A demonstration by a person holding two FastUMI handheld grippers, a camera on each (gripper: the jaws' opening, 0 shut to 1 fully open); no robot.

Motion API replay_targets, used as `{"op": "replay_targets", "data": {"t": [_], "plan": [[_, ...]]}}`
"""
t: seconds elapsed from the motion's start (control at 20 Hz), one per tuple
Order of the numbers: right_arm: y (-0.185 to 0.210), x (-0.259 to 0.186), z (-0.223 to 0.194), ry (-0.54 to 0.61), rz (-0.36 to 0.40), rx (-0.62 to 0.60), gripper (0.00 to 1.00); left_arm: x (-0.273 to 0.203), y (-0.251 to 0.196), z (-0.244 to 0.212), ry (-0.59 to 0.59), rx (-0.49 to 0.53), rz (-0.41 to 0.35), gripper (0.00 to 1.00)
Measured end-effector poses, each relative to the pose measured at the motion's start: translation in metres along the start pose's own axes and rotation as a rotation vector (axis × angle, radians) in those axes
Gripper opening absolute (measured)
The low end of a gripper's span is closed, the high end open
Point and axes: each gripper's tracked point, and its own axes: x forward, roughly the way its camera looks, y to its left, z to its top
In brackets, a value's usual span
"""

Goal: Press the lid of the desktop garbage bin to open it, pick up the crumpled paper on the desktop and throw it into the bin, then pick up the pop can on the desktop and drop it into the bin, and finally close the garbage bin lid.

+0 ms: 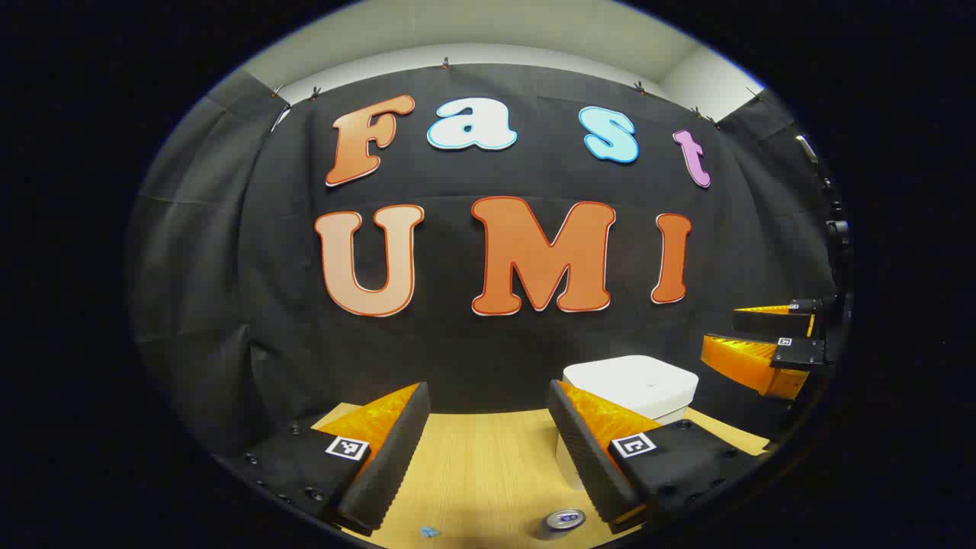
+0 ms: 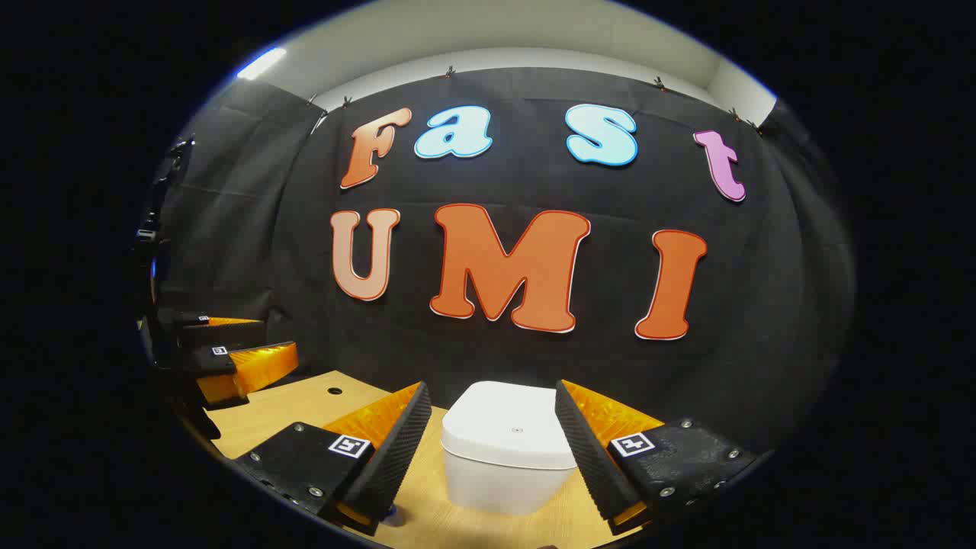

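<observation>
Your right gripper [image 2: 488, 435] hovered at the bin [image 2: 509, 450], whose lid [image 2: 515, 427] lay shut at twelve o'clock, probably lined up for a press. Its fingers stood wide apart, touching nothing. Your left gripper [image 1: 488, 442], likewise spread and empty, had the can [image 1: 563, 521] at six o'clock.

Even overhead light, sharp focus, strong fisheye bending toward the edges

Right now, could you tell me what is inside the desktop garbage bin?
That cannot be seen: the white garbage bin stands on the wooden desktop with its lid shut, covering the inside. Nothing rests on the lid. The pop can stands outside it.
</observation>
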Motion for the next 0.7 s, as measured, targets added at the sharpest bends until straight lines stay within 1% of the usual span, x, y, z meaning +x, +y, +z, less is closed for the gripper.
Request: {"op": "replay_targets", "data": {"t": [0.1, 0.3, 0.5, 0.6, 0.65, 0.7], "plan": [[0.008, 0.004, 0.003, 0.000, -0.008, 0.009, 0.99, -0.003, 0.002, -0.003, 0.022, 0.000, -0.013, 1.00], [0.016, 0.011, 0.009, 0.000, -0.033, -0.019, 0.99, -0.003, 0.004, -0.004, 0.036, -0.010, -0.024, 1.00], [0.025, 0.019, 0.011, -0.002, -0.044, -0.029, 0.99, 0.001, 0.002, -0.003, 0.018, -0.031, -0.045, 1.00], [0.029, 0.023, 0.011, 0.002, -0.046, -0.030, 0.99, 0.003, 0.005, -0.002, 0.010, -0.033, -0.044, 0.98], [0.031, 0.026, 0.009, 0.012, -0.044, -0.029, 0.99, 0.004, 0.006, -0.001, 0.006, -0.037, -0.043, 1.00], [0.033, 0.028, 0.007, 0.025, -0.038, -0.027, 0.99, 0.005, 0.006, -0.001, 0.006, -0.043, -0.042, 0.98]]}}
